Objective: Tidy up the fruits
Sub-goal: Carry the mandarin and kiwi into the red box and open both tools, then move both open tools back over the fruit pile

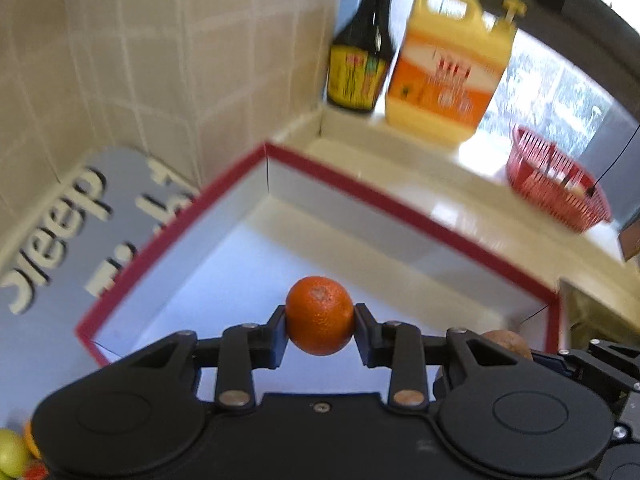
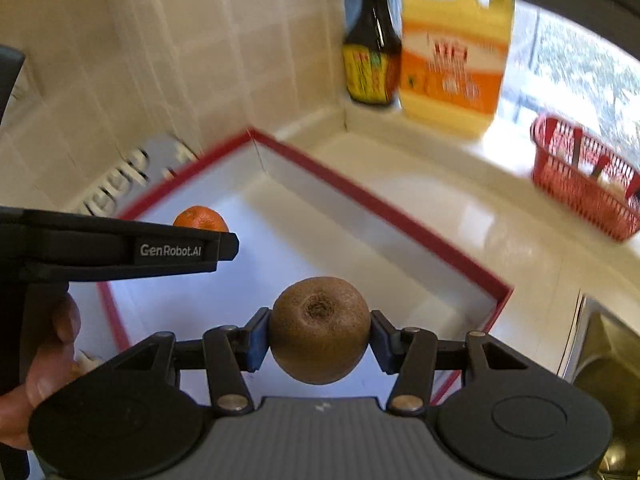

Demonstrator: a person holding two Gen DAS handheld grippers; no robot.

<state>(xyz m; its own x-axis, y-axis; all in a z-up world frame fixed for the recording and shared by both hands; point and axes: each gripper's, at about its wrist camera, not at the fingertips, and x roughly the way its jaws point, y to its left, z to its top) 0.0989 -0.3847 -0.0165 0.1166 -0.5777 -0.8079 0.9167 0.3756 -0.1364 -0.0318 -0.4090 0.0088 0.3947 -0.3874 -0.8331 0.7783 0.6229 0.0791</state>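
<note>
My left gripper (image 1: 320, 320) is shut on an orange (image 1: 320, 314) and holds it over the white box with a red rim (image 1: 400, 208). My right gripper (image 2: 319, 332) is shut on a brown kiwi (image 2: 319, 330) above the same box (image 2: 380, 204). In the right wrist view the left gripper's body crosses from the left, with the orange (image 2: 200, 218) showing behind it. In the left wrist view the kiwi (image 1: 506, 342) peeks out at the right. The box floor that shows is bare.
A dark sauce bottle (image 1: 360, 52) and a yellow jug (image 1: 448, 64) stand on the ledge behind the box. A red basket (image 1: 556, 180) sits on the counter to the right. A green fruit (image 1: 12, 452) lies at the lower left. A sink (image 2: 600, 352) lies right.
</note>
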